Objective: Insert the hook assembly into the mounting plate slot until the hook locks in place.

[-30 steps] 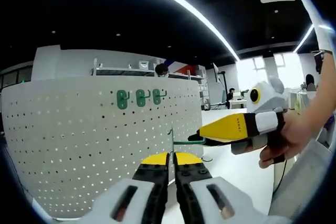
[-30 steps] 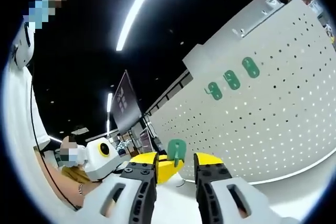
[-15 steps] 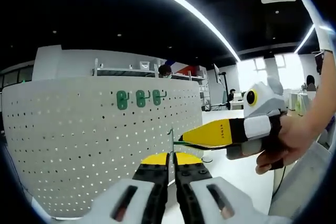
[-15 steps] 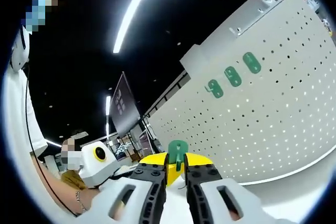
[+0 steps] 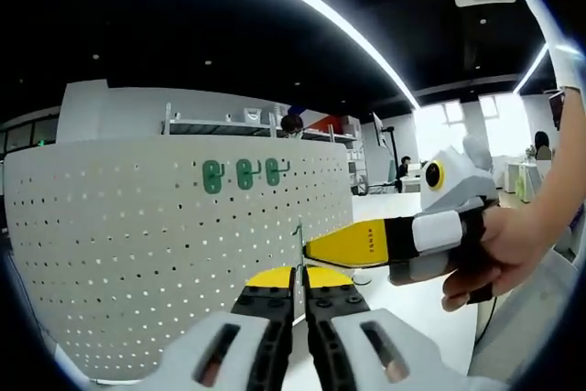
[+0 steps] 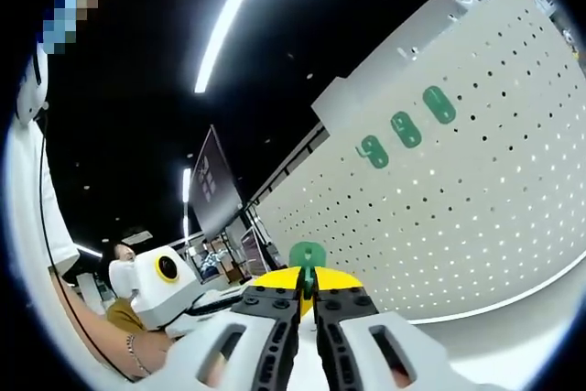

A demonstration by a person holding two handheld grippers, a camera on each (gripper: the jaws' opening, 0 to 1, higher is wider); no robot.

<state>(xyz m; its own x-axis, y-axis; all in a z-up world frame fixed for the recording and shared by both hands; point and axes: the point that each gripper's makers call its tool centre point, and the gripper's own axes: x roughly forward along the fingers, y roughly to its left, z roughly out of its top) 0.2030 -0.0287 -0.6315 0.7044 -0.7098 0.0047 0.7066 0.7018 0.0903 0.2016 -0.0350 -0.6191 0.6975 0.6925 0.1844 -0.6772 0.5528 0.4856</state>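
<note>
A thin green mounting plate (image 5: 298, 243) stands edge-on between the yellow tips of my left gripper (image 5: 298, 274), which is shut on it. My right gripper (image 5: 311, 247) reaches in from the right, its yellow jaws closed and their tip touching the plate. In the right gripper view the plate (image 6: 307, 255) faces me just above my right gripper (image 6: 307, 295), whose jaws are shut on the green hook at the plate. The hook wire itself is hidden inside them. The left gripper (image 6: 291, 277) shows behind as a yellow arch.
A curved white pegboard (image 5: 137, 254) fills the left and centre, with three green hooks (image 5: 243, 172) in a row near its top; the same hooks (image 6: 406, 130) show in the right gripper view. A hand (image 5: 513, 244) holds the right gripper. A white floor lies below.
My right gripper's jaws have gone from open to shut around the hook, and it has slid left along the wire until its tip meets the plate. The left gripper has held still.
</note>
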